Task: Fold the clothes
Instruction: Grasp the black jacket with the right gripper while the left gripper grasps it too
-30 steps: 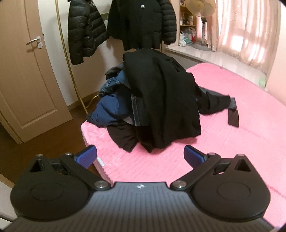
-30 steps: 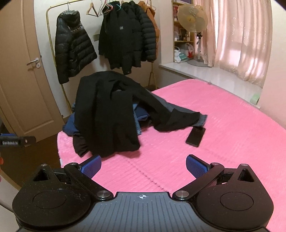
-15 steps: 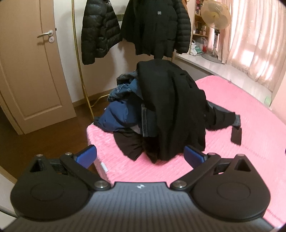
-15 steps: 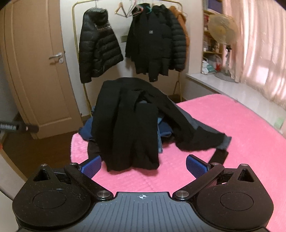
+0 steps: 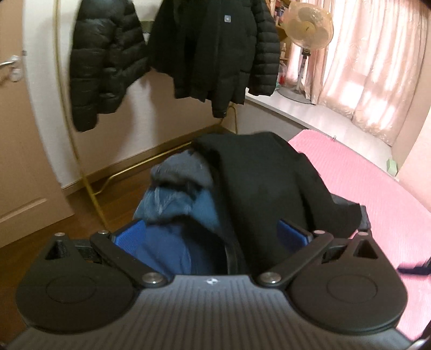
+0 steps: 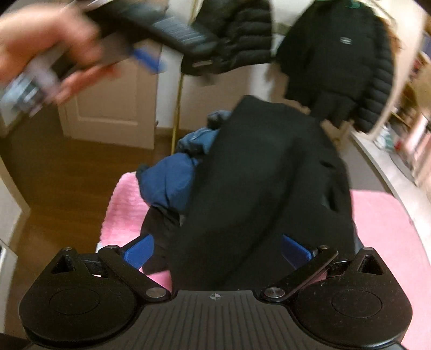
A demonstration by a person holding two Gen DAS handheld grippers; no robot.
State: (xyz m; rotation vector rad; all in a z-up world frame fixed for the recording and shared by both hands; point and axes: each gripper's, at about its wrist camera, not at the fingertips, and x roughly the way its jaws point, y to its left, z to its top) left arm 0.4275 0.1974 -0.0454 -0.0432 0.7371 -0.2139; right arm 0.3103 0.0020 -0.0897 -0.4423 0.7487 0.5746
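A heap of clothes lies at the corner of the pink bed (image 5: 377,188). A black garment (image 5: 269,183) is draped over the top, with blue garments (image 5: 175,204) and a grey one under it. My left gripper (image 5: 212,237) is open, right over the heap, its blue pads on either side of the cloth. My right gripper (image 6: 218,247) is open too, close above the black garment (image 6: 264,183). The blue garments (image 6: 172,177) show on its left. Neither gripper holds anything. The left gripper and the hand holding it (image 6: 54,53) appear blurred at the upper left of the right wrist view.
Black puffer jackets (image 5: 210,48) hang on a brass rack behind the heap. A door (image 5: 16,134) stands at the left over brown wood floor (image 5: 89,215). A fan (image 5: 307,24) and pink curtains (image 5: 377,67) are at the right.
Both grippers have moved forward and down, from well back over the bed to right above the clothes heap. Both stay open. The left hand has come into the right wrist view.
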